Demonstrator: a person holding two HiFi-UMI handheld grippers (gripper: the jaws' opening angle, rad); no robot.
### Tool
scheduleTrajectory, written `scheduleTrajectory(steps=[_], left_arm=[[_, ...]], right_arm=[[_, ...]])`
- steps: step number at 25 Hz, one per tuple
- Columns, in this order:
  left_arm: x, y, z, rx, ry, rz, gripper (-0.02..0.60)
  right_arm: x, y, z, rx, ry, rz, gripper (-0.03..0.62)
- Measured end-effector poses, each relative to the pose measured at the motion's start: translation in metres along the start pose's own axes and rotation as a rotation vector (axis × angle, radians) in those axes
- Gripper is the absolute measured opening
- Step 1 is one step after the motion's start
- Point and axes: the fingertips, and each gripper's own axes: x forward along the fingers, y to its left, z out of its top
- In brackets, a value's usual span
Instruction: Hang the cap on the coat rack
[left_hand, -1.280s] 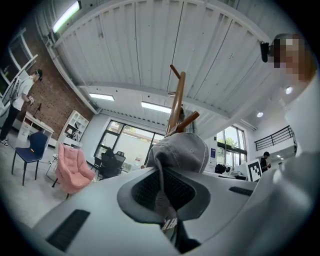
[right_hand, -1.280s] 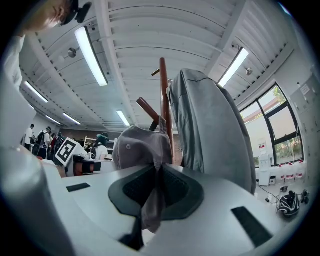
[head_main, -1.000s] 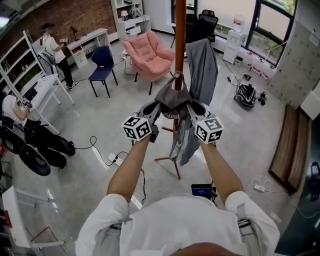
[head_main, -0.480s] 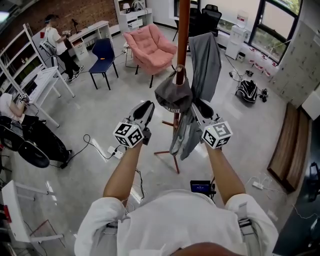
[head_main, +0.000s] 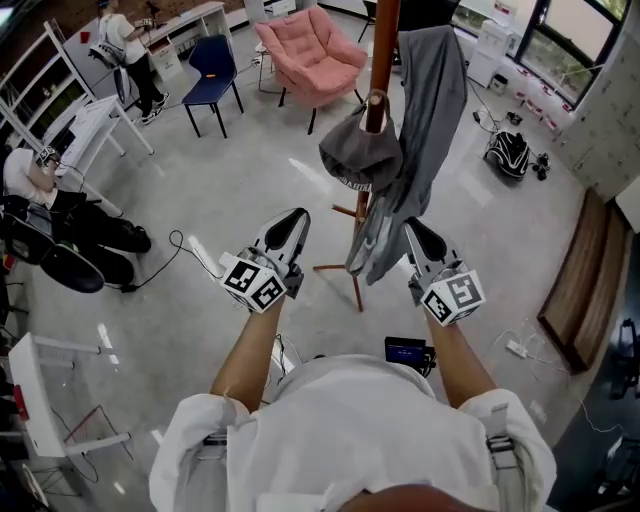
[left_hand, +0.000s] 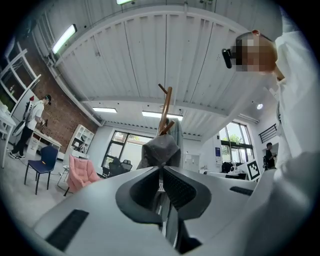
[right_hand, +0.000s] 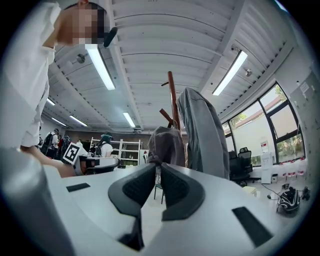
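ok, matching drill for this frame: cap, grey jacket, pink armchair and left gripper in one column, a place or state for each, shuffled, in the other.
Column 1:
1 cap
2 grey jacket
3 pink armchair
4 left gripper

Column 2:
A set back beyond the coat rack
B jaws together, nothing between them, short of the rack
C hung on a peg of the rack
D hanging long on the rack, reaching lower than the cap

Pairs: 1-C; 2-D; 3-A; 4-B
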Motion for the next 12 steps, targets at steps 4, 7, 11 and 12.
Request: scheduleTrajectory(steps=[4,7,11,12], left_arm=[[-0.027,-0.016,-0.018,0.021,0.04,0.012,0.032],[-0.049,-0.016,-0.041,-0.028,0.065,0.059,0.025],[-0.082,-0.004,-0.077,-0.102,0.127,0.145,0.021],[-0.089,-0.001,-0.083,-0.134,0.128,0.164,0.021]], right_arm=[[-0.023,0.004,-0.026,0.018,0.059,-0.026,0.038],[-0.038,0.007,-0.052,0.059,0.1,-0.042,0.035],[-0.055,0.02,-0.09,0.136,0.174,-0.047,0.032],[-0.058,0.023,-0.097,0.155,0.19,-0.045,0.032]])
